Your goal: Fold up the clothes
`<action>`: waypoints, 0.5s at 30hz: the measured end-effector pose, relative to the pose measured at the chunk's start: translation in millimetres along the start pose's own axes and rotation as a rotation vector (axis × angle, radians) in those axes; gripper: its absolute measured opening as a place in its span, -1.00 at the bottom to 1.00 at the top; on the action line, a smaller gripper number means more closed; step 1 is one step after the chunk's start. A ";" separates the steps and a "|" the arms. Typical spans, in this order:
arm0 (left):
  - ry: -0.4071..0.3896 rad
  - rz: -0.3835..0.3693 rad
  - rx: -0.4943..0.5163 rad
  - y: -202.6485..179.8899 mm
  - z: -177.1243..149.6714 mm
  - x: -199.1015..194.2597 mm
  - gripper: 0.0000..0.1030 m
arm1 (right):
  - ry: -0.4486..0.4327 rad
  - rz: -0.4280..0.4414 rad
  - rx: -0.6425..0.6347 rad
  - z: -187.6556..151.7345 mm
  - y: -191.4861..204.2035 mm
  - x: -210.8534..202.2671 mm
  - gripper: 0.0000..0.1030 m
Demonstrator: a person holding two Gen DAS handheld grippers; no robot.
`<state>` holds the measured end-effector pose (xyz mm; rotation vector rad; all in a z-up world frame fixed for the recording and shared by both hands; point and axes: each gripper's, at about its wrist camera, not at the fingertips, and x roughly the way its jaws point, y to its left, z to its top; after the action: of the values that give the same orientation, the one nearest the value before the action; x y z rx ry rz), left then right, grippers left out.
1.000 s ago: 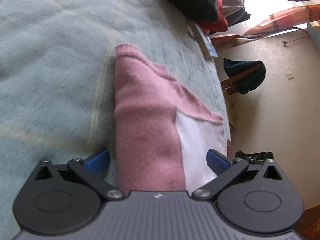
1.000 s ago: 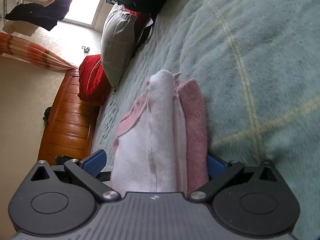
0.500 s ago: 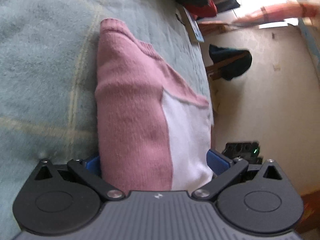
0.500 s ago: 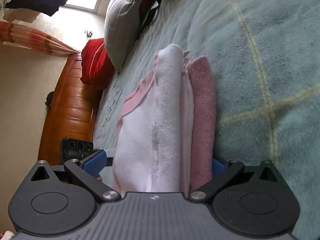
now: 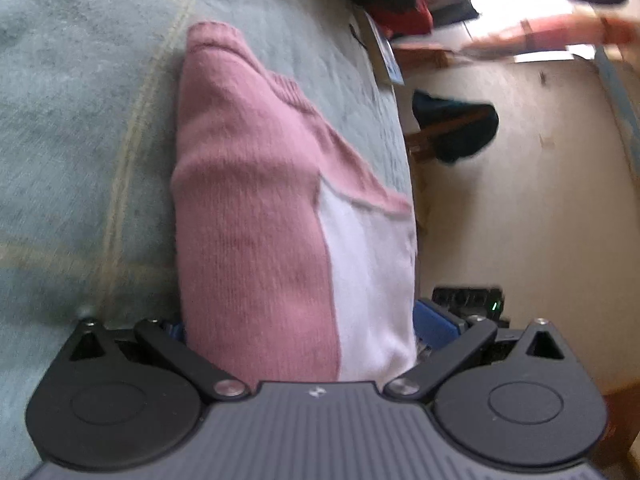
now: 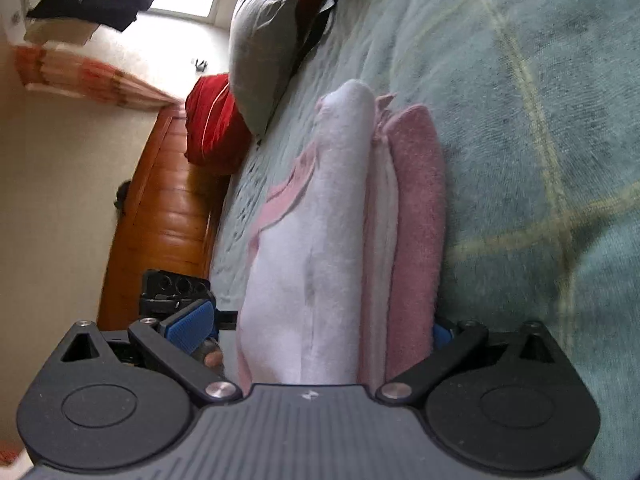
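Note:
A folded pink and white knit sweater (image 5: 256, 208) lies on the teal bedspread (image 5: 72, 128). My left gripper (image 5: 304, 320) is open, its blue-padded fingers (image 5: 434, 318) straddling one end of the thick bundle; the other pad is mostly hidden behind pink fabric. In the right wrist view the same sweater (image 6: 340, 220) shows its stacked layers edge-on. My right gripper (image 6: 316, 326) is open around the opposite end, with a gap between the left pad (image 6: 190, 320) and the cloth. Each view shows the other gripper's black body beyond the sweater.
The bed's edge runs close to the sweater, with beige floor (image 5: 520, 200) beyond. A dark garment on a wooden stand (image 5: 456, 132) sits on the floor. A grey pillow (image 6: 264, 52), a red cushion (image 6: 212, 124) and a wooden bed frame (image 6: 160, 216) lie past the right end.
Both grippers have pushed further in along the sweater, so the bundle now fills the space between their fingers. Finger spacing looks unchanged. The sweater stays on the bed.

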<state>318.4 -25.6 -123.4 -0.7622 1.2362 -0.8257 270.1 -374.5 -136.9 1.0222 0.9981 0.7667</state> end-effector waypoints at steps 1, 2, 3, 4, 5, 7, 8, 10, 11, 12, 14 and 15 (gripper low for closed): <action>-0.002 -0.002 0.001 0.1 -0.2 0.7 0.98 | -0.001 0.006 -0.003 -0.3 -0.8 -0.4 1.00; -0.003 -0.004 0.002 0.1 -0.4 1.4 0.98 | -0.002 0.013 -0.007 -0.7 -1.6 -0.7 1.00; -0.005 -0.006 0.002 0.2 -0.5 2.1 0.98 | -0.003 0.019 -0.010 -1.0 -2.4 -1.1 1.00; -0.007 -0.009 0.003 0.3 -0.7 2.9 0.98 | -0.004 0.025 -0.014 -1.4 -3.2 -1.5 1.00; -0.008 -0.011 0.004 0.4 -0.9 3.6 0.98 | -0.005 0.032 -0.017 -1.7 -4.0 -1.9 1.00; -0.011 -0.015 0.005 0.5 -1.3 5.0 0.98 | -0.015 0.048 -0.023 -3.2 -6.2 -4.2 1.00; -0.013 -0.017 0.006 0.6 -1.4 5.7 0.98 | -0.028 0.058 -0.022 -4.7 -7.5 -6.3 1.00; -0.014 -0.010 0.008 -0.1 -2.0 6.3 0.98 | -0.042 0.053 -0.019 -5.2 -7.9 -5.4 1.00; -0.013 0.008 0.008 -1.4 -2.5 5.6 0.98 | -0.044 0.043 -0.019 -4.8 -7.0 -3.4 1.00; -0.011 0.016 0.004 -2.0 -2.3 4.9 0.98 | -0.046 0.031 -0.018 -4.7 -6.1 -2.3 1.00; -0.009 0.016 -0.012 -1.9 -1.0 3.5 0.98 | -0.046 0.010 -0.020 -5.0 -4.3 -0.6 1.00; -0.011 0.008 -0.026 -0.8 -1.0 1.7 0.98 | -0.045 0.005 -0.020 -5.1 -3.1 0.4 1.00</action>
<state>317.5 -27.5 -123.7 -0.7812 1.2414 -0.7988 265.7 -373.6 -140.9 1.0208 0.9476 0.7531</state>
